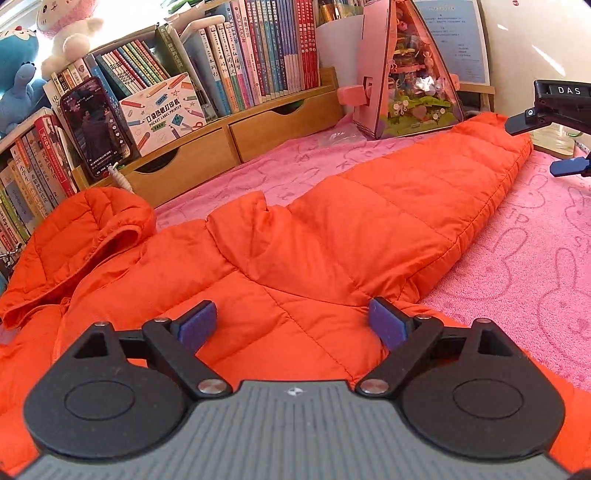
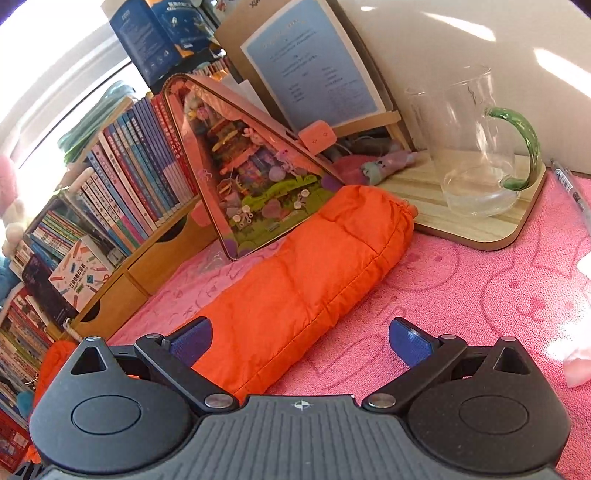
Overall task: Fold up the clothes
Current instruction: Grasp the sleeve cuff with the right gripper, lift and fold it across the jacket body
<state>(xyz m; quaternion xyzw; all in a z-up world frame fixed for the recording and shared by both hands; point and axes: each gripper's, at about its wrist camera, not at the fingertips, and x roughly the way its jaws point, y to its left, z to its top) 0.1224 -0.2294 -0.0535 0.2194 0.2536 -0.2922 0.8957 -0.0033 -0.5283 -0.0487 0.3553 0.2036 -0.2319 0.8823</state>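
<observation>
Orange quilted puffer jacket [image 1: 295, 236], lying flat on the pink towel [image 1: 517, 258] that covers the worktop. In the left wrist view it fills the centre and lower half of the frame, its hood [image 1: 85, 240] bunched at middle left and one sleeve [image 1: 436, 173] running to the upper right. In the right wrist view the same sleeve runs from lower centre up to its cuff [image 2: 391, 206] at mid-frame.

The garment looks light, soft and springy; its smooth shell is probably slippery, and the padding is likely to puff back after a fold. A firm hold is best taken on a stitched seam, the cuff or the hem edge, not on a padded panel.

Left gripper [image 1: 293, 323]: fingers wide apart, above the jacket body near the shoulder, nothing between them. Right gripper [image 2: 299, 341]: fingers likewise apart, empty, straddling the sleeve's lower edge and bare towel; it also shows at the right edge of the left view.

Surroundings: a pink triangular diorama [image 2: 251, 177] just behind the sleeve; a glass pitcher [image 2: 476, 147] on a wooden tray [image 2: 476, 229] at upper right, near the cuff and fragile; bookshelves [image 1: 236, 66] with a phone [image 1: 96, 125] and plush toys [image 1: 62, 33] at upper left.
</observation>
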